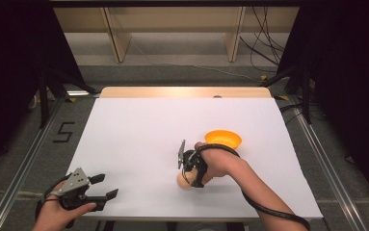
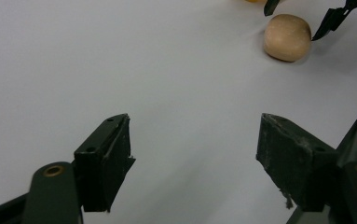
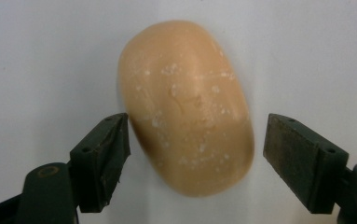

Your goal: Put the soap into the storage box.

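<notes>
Right claw (image 3: 195, 154) spread, straddling tan bread roll (image 3: 185, 126) near surface's (image 1: 134, 134) front edge, pads not pressing. Roll's long axis runs away between jaws. Left claw (image 2: 195, 154) spread, empty, at front-left corner, well apart.

The bread roll (image 3: 185, 107) is a smooth, pale tan oval with faint white flecks on its crust. It lies flat on the white table (image 1: 138, 130), on its near half at about five o'clock from the table's centre.
</notes>
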{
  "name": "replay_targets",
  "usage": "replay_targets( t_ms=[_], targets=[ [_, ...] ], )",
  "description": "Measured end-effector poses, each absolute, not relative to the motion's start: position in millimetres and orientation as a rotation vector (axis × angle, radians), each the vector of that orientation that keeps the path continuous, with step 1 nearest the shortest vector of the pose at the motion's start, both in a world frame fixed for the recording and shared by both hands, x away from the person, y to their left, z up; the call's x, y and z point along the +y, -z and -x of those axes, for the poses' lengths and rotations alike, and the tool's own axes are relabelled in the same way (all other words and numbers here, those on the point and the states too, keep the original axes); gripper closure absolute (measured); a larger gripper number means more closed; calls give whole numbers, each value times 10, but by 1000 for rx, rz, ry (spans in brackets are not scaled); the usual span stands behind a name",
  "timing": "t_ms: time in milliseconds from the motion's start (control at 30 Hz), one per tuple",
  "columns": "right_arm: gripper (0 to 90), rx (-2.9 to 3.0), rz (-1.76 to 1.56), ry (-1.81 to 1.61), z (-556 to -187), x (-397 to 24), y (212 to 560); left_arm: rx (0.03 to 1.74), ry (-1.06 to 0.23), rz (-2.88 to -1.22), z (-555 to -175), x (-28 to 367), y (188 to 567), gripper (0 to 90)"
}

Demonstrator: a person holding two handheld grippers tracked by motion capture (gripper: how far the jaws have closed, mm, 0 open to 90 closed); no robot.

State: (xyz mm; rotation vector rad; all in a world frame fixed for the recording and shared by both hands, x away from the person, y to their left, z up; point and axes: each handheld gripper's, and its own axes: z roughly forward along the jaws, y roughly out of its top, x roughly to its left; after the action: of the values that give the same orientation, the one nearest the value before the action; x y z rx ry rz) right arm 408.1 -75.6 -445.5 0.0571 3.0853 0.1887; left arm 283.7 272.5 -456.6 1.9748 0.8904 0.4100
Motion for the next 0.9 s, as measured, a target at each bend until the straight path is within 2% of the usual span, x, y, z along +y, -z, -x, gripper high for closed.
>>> replay_targets(
  t_ms=[400,467,533,900],
  targets=[
    [241,3109,-1,-144,-4086,-678,4520,890,-414,-1976,-2833,2722,4563,258],
    [239,3098,103,-187,-4138,-665,4544,893,-412,-1974,-2833,2721,4563,258],
    [240,3129,-61,-122,-4065,-657,4536,893,-412,-1973,-2833,2721,4563,258],
    [260,3140,62,-105,-4147,-609,4621,891,-406,-1971,-2835,2722,4564,258]
  ],
)
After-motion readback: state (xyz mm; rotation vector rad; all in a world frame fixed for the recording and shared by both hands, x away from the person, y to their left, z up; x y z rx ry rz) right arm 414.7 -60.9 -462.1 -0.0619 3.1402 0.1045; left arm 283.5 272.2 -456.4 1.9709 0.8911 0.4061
